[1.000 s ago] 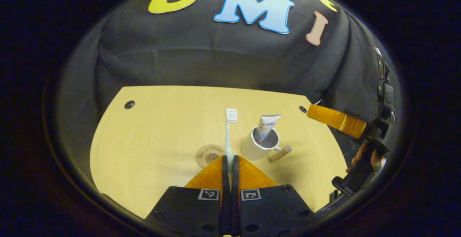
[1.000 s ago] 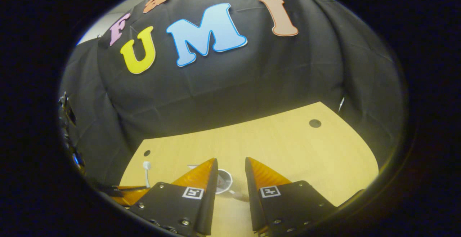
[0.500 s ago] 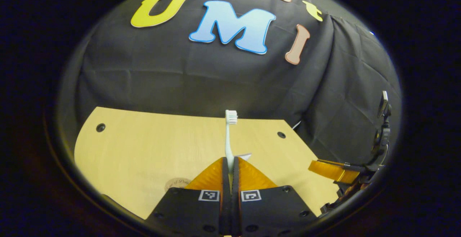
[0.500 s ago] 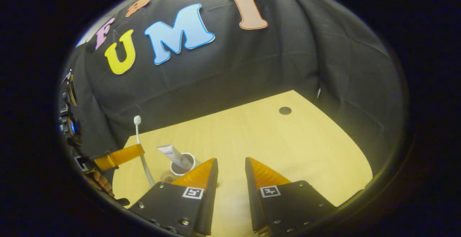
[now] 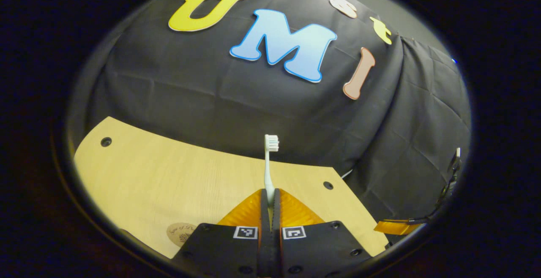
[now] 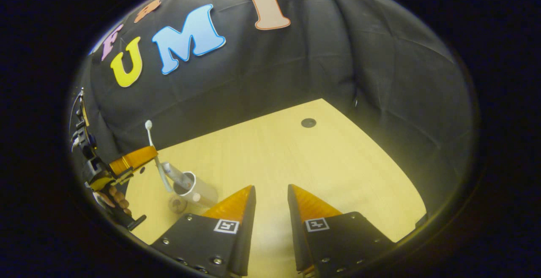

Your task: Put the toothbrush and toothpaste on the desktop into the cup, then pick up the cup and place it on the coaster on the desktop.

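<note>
My left tool [image 5: 270, 193] clenched the toothbrush [image 5: 269, 164] upright at frame centre; my right tool [image 6: 271, 193] stayed released, with the cup [image 6: 198, 190] at lower left.

Scene dimly lit overall; wooden desktop [image 6: 321, 164] rendered brightest, evenly lit in warm yellow tone; black cloth wall [image 5: 236, 96] left dark, folds picked out by soft light; brightness lost toward edges of both views; strong fisheye bending seen at far desktop edge; no glare noted; focus fairly sharp at centre, softened at rim; faint shadow cast near cup [image 6: 198, 190].
</note>
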The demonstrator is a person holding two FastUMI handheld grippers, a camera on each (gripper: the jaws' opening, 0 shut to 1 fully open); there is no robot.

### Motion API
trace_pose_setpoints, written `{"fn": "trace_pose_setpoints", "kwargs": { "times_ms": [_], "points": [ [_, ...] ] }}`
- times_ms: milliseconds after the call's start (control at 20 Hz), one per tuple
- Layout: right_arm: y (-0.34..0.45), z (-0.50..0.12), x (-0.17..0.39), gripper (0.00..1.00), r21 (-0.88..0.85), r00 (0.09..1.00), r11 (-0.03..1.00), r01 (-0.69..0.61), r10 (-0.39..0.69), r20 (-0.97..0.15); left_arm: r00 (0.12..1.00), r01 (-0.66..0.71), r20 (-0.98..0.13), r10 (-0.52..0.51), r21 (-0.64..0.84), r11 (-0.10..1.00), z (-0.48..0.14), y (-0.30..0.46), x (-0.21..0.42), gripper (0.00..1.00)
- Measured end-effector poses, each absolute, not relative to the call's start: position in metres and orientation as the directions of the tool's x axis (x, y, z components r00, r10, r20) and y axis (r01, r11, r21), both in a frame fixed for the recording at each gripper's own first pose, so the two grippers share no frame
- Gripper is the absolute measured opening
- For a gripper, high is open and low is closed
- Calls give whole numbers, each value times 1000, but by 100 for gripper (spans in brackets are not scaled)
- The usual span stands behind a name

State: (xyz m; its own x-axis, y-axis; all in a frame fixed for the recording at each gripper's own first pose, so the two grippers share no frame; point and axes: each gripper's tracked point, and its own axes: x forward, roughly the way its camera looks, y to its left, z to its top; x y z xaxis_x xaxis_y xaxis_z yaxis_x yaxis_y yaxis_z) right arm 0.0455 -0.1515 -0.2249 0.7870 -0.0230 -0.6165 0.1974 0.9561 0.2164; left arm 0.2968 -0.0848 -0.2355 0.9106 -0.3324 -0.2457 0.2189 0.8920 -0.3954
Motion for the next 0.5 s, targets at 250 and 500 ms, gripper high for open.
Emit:
{"fn": "trace_pose_setpoints", "kwargs": {
  "times_ms": [250, 500],
  "points": [
    [-176, -232, 38, 40, 180, 767, 964, 198, -38, -640, 946, 161, -205, -253, -381, 911, -236, -89, 305, 7],
    [-185, -231, 38, 42, 197, 766, 958, 208, -34, -642, 973, 101, -167, -159, -313, 944, -241, -95, 299, 8]
  ]
}}
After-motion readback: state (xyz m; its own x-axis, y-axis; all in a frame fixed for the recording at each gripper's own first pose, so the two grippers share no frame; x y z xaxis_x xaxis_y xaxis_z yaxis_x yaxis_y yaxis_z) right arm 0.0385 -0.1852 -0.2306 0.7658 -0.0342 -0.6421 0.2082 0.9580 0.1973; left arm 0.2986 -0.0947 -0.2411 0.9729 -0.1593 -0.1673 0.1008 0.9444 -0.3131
